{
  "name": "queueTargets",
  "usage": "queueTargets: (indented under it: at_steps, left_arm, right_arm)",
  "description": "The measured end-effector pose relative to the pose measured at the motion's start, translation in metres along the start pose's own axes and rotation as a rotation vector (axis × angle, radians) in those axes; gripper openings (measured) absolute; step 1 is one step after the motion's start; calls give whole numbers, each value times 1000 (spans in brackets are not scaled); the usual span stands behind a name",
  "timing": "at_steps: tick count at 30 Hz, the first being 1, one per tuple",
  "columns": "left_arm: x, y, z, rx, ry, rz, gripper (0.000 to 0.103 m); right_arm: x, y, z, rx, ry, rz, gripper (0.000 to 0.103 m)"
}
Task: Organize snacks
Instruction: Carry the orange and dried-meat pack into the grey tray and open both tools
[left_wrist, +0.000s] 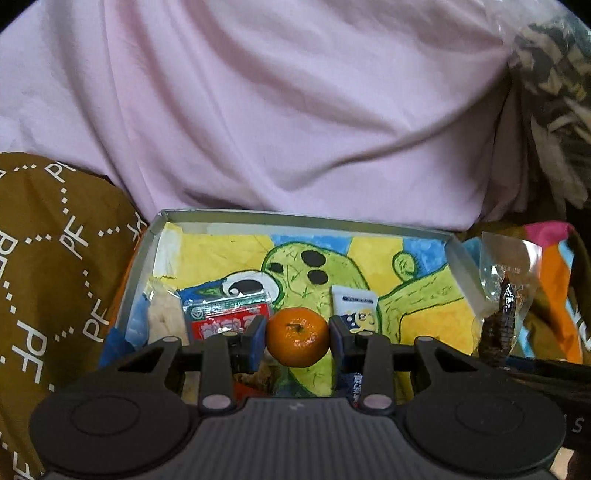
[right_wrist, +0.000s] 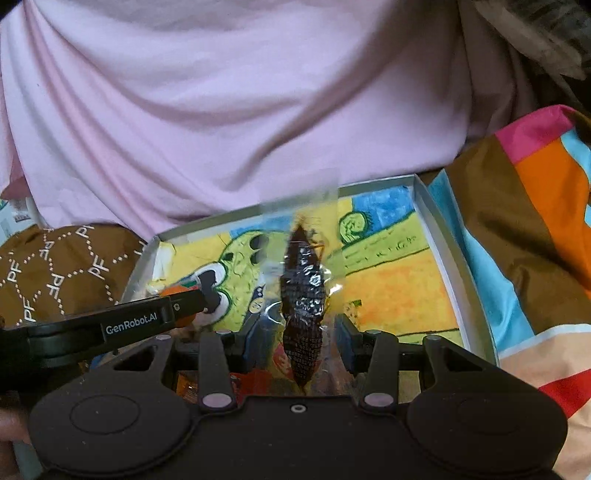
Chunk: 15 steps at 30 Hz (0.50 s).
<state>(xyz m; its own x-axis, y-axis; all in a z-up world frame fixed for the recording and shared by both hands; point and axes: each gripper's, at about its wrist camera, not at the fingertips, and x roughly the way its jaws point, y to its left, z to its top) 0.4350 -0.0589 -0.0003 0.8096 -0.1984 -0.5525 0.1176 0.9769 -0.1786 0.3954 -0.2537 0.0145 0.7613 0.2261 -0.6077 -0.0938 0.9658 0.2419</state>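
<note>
In the box (left_wrist: 463, 273), a red packet (left_wrist: 229, 321) and white sachet (left_wrist: 356, 308) lie.

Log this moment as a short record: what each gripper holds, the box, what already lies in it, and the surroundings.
left gripper: shut on the mandarin, held above the box
right gripper: shut on the clear packet with a dark snack, standing upright
box: shallow grey tray, its floor lined with a green creature drawing
already in box: red packet, white sachet, pale wrapped snack, all toward the left and near side
surroundings: pink cloth behind, brown printed bag on the left, multicoloured bag on the right
</note>
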Motion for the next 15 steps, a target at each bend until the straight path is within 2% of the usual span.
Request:
queueTargets:
  at_steps: [7,10,12,13,15]
  left_arm:
    - [9,0,-5,15,40,32,40]
    - [9,1,-4,12,43,40,41]
    - [6,2,-2,12,30,39,52]
    - [4,2,-1,8,23,40,62]
    - [-1,2,1,-3,2,40,68]
  right_arm:
    - [-1,0,-1,-2,-1,-2,45]
    - [-2,0,-1,-10,-10,-4,50]
    - [-4,-2,-2,-9,-19,-7,54]
    - [-5,-2,-2,-7,-24,-9,58]
    - [-8,-4,-2,-8,-38,-19,63]
